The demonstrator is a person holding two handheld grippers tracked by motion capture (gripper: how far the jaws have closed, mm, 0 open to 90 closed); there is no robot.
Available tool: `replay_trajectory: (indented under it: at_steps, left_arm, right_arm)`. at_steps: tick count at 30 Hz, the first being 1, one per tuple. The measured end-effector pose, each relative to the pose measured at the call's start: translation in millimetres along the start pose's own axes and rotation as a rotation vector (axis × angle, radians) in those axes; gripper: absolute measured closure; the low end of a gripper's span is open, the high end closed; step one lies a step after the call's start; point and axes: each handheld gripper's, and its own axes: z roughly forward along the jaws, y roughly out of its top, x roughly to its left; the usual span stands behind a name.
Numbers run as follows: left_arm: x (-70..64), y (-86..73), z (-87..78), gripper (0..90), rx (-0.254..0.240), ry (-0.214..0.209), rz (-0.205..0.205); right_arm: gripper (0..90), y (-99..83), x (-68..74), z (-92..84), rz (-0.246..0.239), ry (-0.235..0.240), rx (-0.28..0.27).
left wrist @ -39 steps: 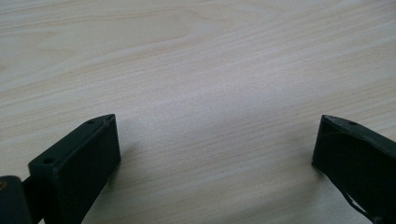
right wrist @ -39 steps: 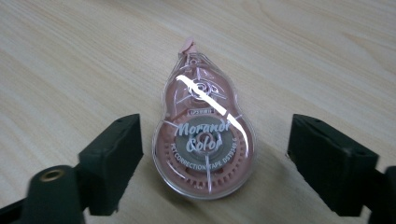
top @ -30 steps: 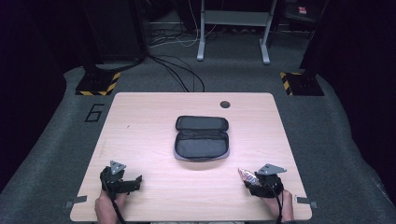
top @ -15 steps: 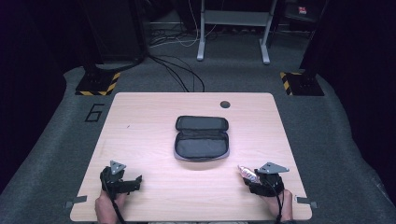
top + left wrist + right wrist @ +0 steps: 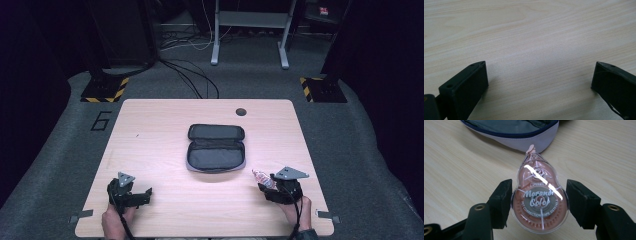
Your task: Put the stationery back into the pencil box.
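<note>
A pink see-through correction tape dispenser (image 5: pixel 537 195) sits between the jaws of my right gripper (image 5: pixel 539 202), nose pointing away from me, and the pads press on its two sides. In the high view the right gripper (image 5: pixel 267 186) is at the table's front right, with the correction tape (image 5: pixel 262 177) sticking out toward the pencil case. The dark pencil case (image 5: pixel 216 147) lies unzipped and flat at the table's middle, and its edge (image 5: pixel 524 135) shows just beyond the tape's nose. My left gripper (image 5: pixel 145 195) rests at the front left, its jaws wide apart over bare wood (image 5: pixel 540 75).
The light wooden table (image 5: pixel 150 135) has a round cable hole (image 5: pixel 241 111) at its far edge. Beyond the table are grey carpet, loose cables (image 5: pixel 190 75) and a stand's metal legs (image 5: pixel 250 35). A hand holds each gripper at the front edge.
My right gripper has lifted a little off the table with the correction tape in its jaws. The left gripper and the pencil case have stayed put.
</note>
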Motion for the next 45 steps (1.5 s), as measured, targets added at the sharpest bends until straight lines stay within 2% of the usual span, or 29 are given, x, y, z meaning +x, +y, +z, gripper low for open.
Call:
replay_trajectory:
  at_steps: [5, 18, 26, 30, 45]
  left_arm:
    - [0.5, 0.1, -0.5, 0.6, 0.007, -0.001, 0.009]
    - [0.4, 0.2, -0.8, 0.6, 0.01, -0.001, 0.013]
    - [0.4, 0.2, -0.8, 0.6, 0.01, -0.001, 0.013]
    - [0.4, 0.2, -0.8, 0.6, 0.01, -0.001, 0.013]
    - [0.3, 0.2, -0.7, 0.6, 0.009, -0.001, 0.012]
  right_arm:
    - [39.0, 7.2, 0.9, 0.3, 0.003, 0.003, -0.008]
    - [39.0, 32.3, 3.3, 0.3, -0.04, 0.011, -0.032]
    - [39.0, 42.6, 6.3, 7.9, -0.048, 0.015, -0.037]
    - [39.0, 47.9, 6.9, 11.0, -0.067, 0.025, -0.028]
    - [39.0, 74.5, 13.3, 29.2, -0.091, 0.038, -0.066]
